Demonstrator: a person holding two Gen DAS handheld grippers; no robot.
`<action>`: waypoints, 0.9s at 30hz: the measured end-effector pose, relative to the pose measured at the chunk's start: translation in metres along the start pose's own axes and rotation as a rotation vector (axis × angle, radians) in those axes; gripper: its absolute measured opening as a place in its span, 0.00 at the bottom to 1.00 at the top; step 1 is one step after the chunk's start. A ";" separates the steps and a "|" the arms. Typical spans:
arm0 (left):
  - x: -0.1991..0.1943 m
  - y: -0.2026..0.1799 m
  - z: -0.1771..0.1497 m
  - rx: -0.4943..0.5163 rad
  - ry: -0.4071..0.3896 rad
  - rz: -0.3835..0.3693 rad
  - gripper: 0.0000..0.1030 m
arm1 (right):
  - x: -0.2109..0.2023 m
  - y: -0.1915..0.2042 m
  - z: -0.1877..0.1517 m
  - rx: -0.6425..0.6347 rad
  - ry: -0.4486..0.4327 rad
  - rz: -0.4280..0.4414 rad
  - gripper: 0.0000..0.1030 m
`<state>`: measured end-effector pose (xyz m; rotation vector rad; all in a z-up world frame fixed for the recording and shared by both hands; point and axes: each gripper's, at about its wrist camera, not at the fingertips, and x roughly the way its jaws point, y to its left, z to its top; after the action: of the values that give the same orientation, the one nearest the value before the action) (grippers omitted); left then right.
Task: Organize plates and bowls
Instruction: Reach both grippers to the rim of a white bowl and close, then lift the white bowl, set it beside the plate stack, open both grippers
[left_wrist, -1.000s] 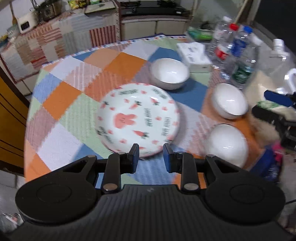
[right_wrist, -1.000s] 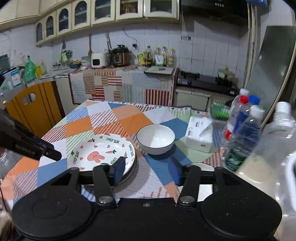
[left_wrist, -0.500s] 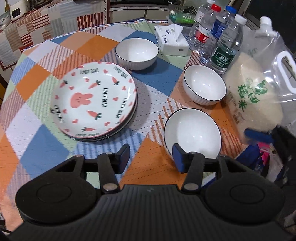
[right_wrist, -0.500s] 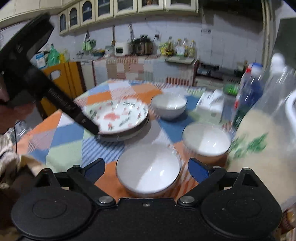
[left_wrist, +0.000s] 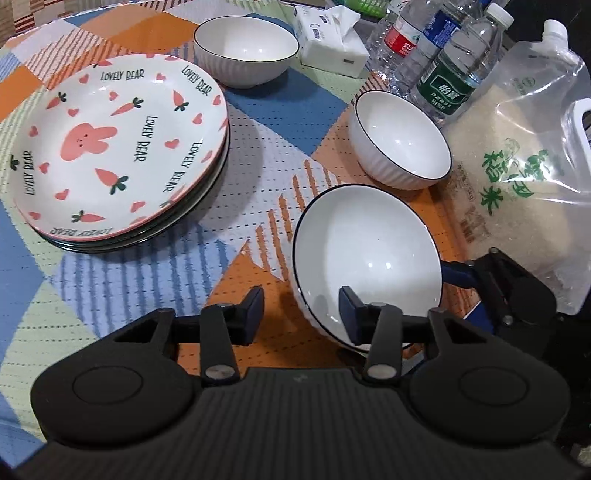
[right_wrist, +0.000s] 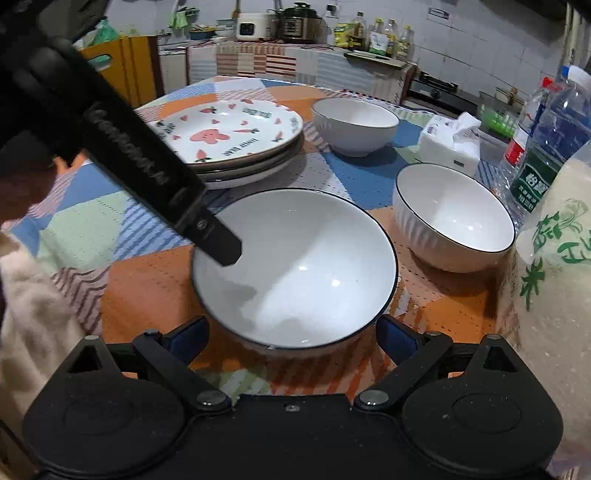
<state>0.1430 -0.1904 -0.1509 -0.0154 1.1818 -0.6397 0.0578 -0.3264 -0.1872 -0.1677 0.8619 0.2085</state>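
Observation:
A stack of plates topped by a rabbit-and-carrot plate (left_wrist: 114, 147) (right_wrist: 229, 131) sits on the patchwork tablecloth. Three white bowls stand to its right: a near one (left_wrist: 365, 251) (right_wrist: 295, 266), a middle one (left_wrist: 400, 138) (right_wrist: 454, 218) and a far one (left_wrist: 245, 51) (right_wrist: 354, 123). My left gripper (left_wrist: 301, 310) is open, its right finger inside the near bowl and its left finger outside the rim. My right gripper (right_wrist: 291, 332) is open wide, with its jaws on either side of the near bowl's nearest edge.
A clear bag of rice (left_wrist: 517, 177) (right_wrist: 554, 295) stands at the right edge. Several water bottles (left_wrist: 447, 62) (right_wrist: 546, 147) and a tissue pack (left_wrist: 332, 40) (right_wrist: 450, 144) stand behind the bowls. A kitchen counter (right_wrist: 295, 55) lies beyond the table.
Both grippers have moved in on the near bowl. My left gripper shifted right from the plate stack and opened; its right finger now reaches over the bowl's rim. My right gripper came closer and lower.

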 end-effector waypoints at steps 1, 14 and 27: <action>0.001 0.000 0.000 -0.001 0.000 0.000 0.31 | 0.002 -0.001 0.000 0.010 -0.001 0.001 0.96; -0.003 0.005 -0.003 0.012 0.007 -0.012 0.15 | 0.006 0.001 -0.001 0.034 -0.033 0.038 0.97; -0.038 0.038 -0.010 -0.027 0.029 0.033 0.15 | 0.004 0.036 0.019 -0.015 -0.053 0.104 0.97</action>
<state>0.1432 -0.1380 -0.1348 -0.0091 1.2161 -0.5965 0.0654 -0.2870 -0.1805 -0.1306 0.8174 0.3151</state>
